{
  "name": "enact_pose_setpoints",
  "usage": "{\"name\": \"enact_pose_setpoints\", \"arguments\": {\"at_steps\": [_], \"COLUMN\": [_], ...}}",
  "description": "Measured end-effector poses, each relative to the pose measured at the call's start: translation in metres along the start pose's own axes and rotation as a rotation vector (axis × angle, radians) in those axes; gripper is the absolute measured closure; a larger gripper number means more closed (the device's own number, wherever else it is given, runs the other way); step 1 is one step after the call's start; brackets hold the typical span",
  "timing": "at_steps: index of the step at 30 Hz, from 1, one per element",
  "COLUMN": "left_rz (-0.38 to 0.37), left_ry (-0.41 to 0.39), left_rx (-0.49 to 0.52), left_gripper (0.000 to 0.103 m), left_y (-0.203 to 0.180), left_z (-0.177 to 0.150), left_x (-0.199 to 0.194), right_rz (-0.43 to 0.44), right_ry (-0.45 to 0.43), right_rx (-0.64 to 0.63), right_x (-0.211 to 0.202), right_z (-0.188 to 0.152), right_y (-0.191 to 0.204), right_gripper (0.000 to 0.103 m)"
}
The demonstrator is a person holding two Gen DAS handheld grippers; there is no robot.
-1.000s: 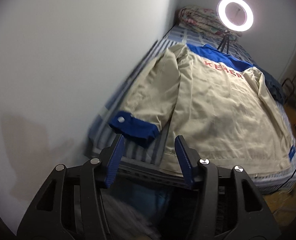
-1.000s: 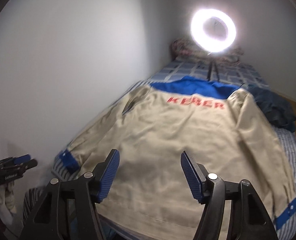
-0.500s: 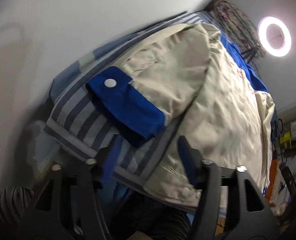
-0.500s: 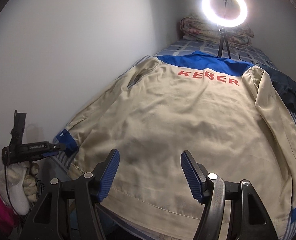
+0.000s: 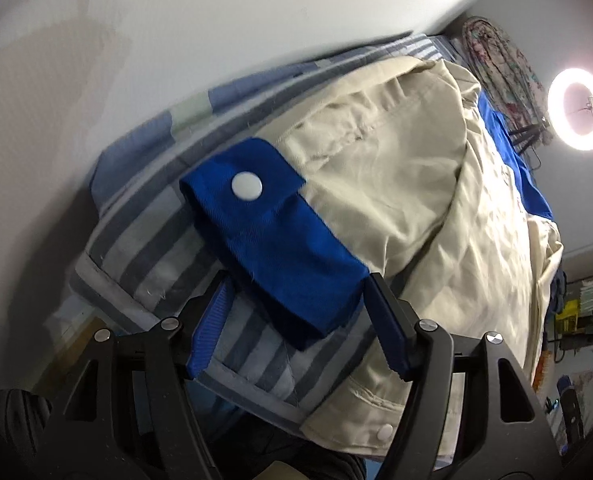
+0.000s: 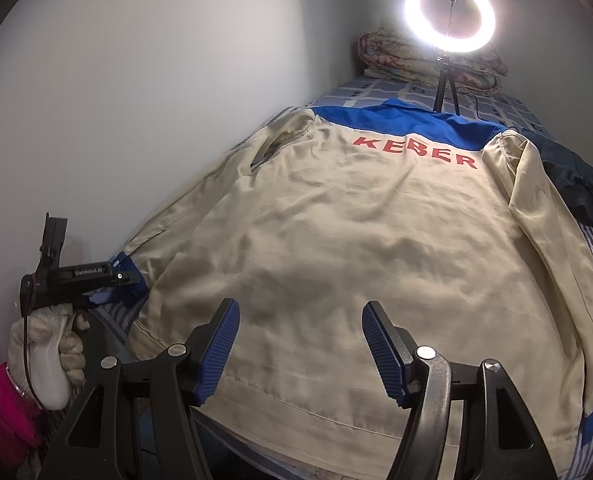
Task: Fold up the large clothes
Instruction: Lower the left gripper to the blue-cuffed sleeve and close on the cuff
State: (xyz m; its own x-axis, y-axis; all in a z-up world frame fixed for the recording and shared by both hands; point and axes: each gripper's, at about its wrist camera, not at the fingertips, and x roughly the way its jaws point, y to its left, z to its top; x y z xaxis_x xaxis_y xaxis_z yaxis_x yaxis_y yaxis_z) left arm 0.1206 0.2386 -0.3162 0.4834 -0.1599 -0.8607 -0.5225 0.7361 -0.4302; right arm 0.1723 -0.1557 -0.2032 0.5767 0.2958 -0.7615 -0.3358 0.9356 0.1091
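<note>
A beige jacket with a blue yoke lies back-up, spread flat on the striped bed; its blue cuff rests near the bed's corner. The left gripper gapes wide around the cuff's end, clamping nothing; the right gripper hovers wide open, empty, over the hem; a ring light stands beyond the collar.
</note>
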Motion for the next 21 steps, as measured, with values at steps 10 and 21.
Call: {"name": "enact_pose_setpoints", "arguments": {"at_steps": [10, 21], "left_rz": [0.068, 0.098], "left_ry": [-0.129, -0.356], "left_rx": [0.073, 0.446], "left_gripper": [0.102, 0.103], "left_y": [-0.006, -0.07], "left_z": [0.006, -0.034], "left_x": [-0.01, -0.046], "right_rz": [-0.004, 0.233], "right_ry": [0.008, 0.043], "right_rx": [-0.006, 0.029], "right_x": [0.001, 0.044], "right_z": [-0.003, 0.051], "right_y": [-0.002, 0.02], "right_gripper": [0.037, 0.037]}}
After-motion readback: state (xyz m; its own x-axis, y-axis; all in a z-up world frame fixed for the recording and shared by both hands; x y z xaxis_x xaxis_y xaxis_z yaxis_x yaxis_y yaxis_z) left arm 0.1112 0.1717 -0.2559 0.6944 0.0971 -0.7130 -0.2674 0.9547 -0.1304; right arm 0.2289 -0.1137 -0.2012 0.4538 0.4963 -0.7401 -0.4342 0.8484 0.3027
